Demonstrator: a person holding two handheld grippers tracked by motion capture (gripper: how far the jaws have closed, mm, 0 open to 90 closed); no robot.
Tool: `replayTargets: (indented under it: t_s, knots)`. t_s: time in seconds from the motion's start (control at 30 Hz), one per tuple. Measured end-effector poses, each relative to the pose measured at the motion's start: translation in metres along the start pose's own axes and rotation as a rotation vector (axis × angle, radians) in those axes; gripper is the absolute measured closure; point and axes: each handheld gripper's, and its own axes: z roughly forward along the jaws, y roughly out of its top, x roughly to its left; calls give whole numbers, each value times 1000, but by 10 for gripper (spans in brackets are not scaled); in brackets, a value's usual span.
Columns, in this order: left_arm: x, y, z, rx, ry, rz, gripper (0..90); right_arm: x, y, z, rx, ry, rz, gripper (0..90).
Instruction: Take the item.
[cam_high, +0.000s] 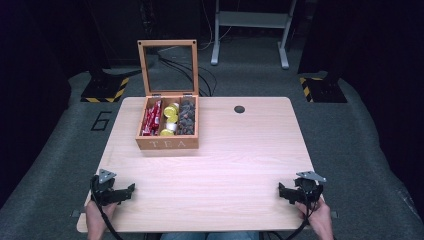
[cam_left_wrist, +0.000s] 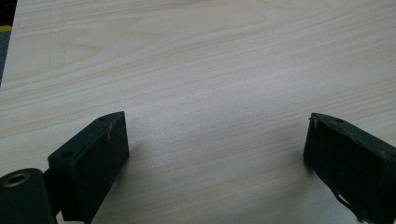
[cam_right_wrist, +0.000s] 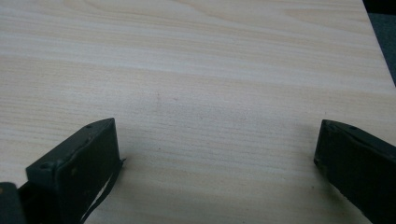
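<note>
Resting near the desk's (cam_high: 215, 165) two near corners, the left tongs (cam_high: 131, 189) and right tongs (cam_high: 281, 190) both stand spread and empty. Reach for the open tea box (cam_high: 167, 143) by the far-left edge, approaching level to clear its upright lid (cam_high: 167, 67).

Here's the wooden tea box (cam_high: 167, 142), sitting squarely on the far left part of the surface (cam_high: 225, 165), well away from both hands. Its glass-paned lid (cam_high: 168, 67) stands straight up at the back, wide open. The front wall reads "TEA" in pale letters. Inside, three compartments run front to back: red packets (cam_high: 151, 119) fill the left one, yellow round capsules (cam_high: 170, 120) the middle, dark grey pieces (cam_high: 186, 119) the right. Every compartment looks well stocked.
</note>
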Motion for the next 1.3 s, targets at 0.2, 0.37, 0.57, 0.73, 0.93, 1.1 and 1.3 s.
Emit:
replayTargets:
  t_s: [0.2,0.37,0.57,0.73,0.93,1.1,1.3]
  knots:
    - [0,0,0,0,0,-1,67,-9,1,1,-1,66,-72,0]
    - [0,0,1,-6,12,-10,67,-11,2,2,3,86,-99,0]
    - [0,0,0,7,14,-14,66,-11,5,3,9,87,-106,0]
    - [-1,0,1,5,3,-3,34,-10,5,3,12,86,-93,0]
    - [-1,2,1,4,-30,-12,1,-10,5,3,13,87,-102,0]
    - [-1,5,-1,7,-46,-11,1,-11,5,3,13,87,-102,0]
    - [0,16,-4,-17,-69,-14,1,-10,5,3,13,83,-101,0]
